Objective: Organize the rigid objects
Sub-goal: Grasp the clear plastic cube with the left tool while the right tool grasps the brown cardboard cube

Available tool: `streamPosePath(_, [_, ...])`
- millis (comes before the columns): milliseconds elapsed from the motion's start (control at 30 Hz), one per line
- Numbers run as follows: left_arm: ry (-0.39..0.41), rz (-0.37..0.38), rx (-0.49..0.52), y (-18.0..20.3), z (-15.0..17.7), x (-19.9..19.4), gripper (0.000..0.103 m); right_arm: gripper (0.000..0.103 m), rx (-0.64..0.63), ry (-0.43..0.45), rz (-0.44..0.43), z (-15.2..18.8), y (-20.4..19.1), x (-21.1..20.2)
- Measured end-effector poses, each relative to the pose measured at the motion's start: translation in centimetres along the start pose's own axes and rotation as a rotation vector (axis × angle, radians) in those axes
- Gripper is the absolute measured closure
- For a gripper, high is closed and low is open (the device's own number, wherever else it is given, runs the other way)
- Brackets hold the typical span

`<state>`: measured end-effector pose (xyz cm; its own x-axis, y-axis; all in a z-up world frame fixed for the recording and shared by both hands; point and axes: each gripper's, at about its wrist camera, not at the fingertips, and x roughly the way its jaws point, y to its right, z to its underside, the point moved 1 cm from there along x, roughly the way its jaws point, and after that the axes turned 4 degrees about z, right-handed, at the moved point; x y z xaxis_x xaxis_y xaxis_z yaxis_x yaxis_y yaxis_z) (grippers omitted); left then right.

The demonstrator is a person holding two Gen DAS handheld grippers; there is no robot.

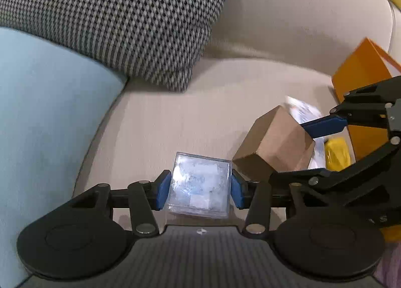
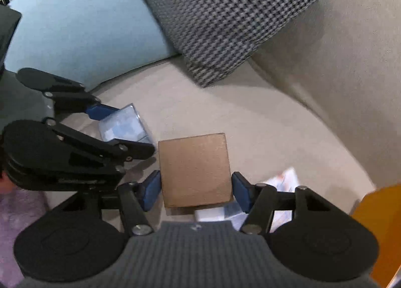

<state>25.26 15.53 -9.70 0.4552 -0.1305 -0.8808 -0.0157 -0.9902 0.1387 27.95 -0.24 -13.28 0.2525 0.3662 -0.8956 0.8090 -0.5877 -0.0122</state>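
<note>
A clear plastic box (image 1: 200,182) with pale contents lies on the beige sofa seat (image 1: 188,117). My left gripper (image 1: 200,190) straddles it, and both blue pads (image 1: 164,189) press its sides. Just to its right a brown cardboard box (image 1: 275,142) sits tilted. In the right wrist view that cardboard box (image 2: 194,167) fills the gap of my right gripper (image 2: 196,192), with a blue pad (image 2: 150,192) against each side. The left gripper (image 2: 122,130) and its clear box (image 2: 125,125) show at the left of that view.
A houndstooth cushion (image 1: 112,17) and a light blue cushion (image 1: 45,112) lean at the back of the seat. An orange bag (image 1: 361,80), a yellow item (image 1: 337,154) and a white-and-blue packet (image 2: 285,180) lie to the right of the cardboard box.
</note>
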Motion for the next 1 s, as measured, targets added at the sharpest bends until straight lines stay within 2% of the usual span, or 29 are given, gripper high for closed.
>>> streamPosePath(133, [-0.061,0.023,-0.042,0.2,1.7,-0.8,0.048,0.041,0.018,-0.032,-0.029,2.7,-2.0,-1.0])
streamPosePath(267, [-0.103,0.041,-0.057,1.4,3.5,-1.5,0.048,0.042,0.004,-0.035,0.029,5.5,-3.8,-2.3])
streamPosePath(533, [-0.123,0.064,-0.033,3.5,5.6,-1.8,0.046,0.042,0.158,-0.057,0.036,9.7,-4.2,-4.1])
streamPosePath(733, [-0.077,0.127,-0.121,2.0,5.9,-3.0,0.029,0.039,0.227,-0.022,0.007,10.3,-3.8,-5.5])
streamPosePath(867, [-0.064,0.119,-0.126,1.9,5.6,-3.1,0.029,0.037,0.21,0.001,0.024,9.3,-3.5,-5.3])
streamPosePath(967, [-0.085,0.068,-0.088,2.5,5.6,-2.8,0.034,0.036,0.181,-0.023,0.013,9.1,-3.7,-5.0])
streamPosePath(1000, [-0.086,0.058,-0.071,2.8,5.8,-2.8,0.039,0.036,0.169,-0.03,0.005,9.0,-4.0,-4.8])
